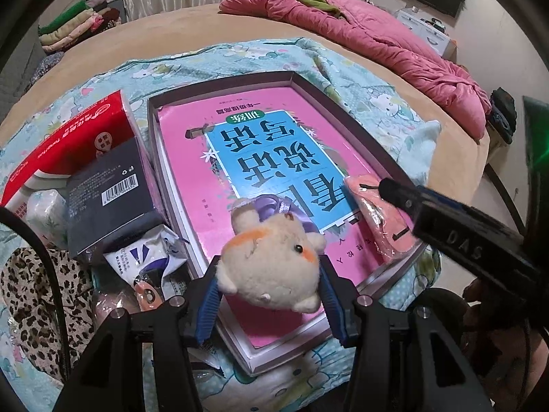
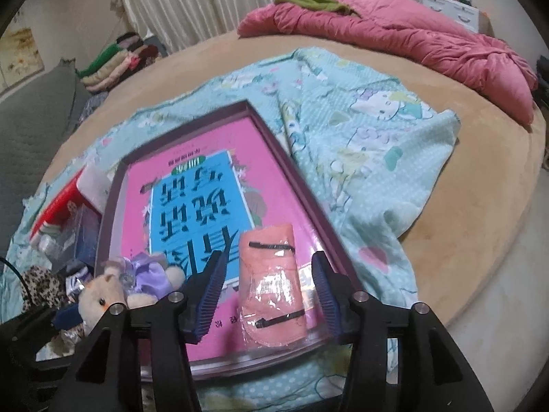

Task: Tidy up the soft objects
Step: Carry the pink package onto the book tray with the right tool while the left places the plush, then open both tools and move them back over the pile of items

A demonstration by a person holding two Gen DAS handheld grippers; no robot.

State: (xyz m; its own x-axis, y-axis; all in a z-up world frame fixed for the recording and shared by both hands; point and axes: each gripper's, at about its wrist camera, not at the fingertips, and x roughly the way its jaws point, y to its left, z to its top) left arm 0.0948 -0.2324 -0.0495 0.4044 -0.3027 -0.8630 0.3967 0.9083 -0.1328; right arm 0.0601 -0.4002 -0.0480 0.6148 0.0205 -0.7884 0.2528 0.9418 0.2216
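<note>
In the left wrist view the left gripper points steeply down over the tray; its blue pads pinch the plush hamster on both sides. In the right wrist view the right gripper tilts down too; its fingers are spread, and the pink pouch lies between them on the pink book, touching neither pad.

We see both views lit evenly by soft indoor light, moderately bright. Around the pink book, shadows stay faint. Glare sits on the plastic-wrapped peach pouch lying on that book. Fisheye bending curves everything far from the book; corners go black. The right view looks slightly blurred.
</note>
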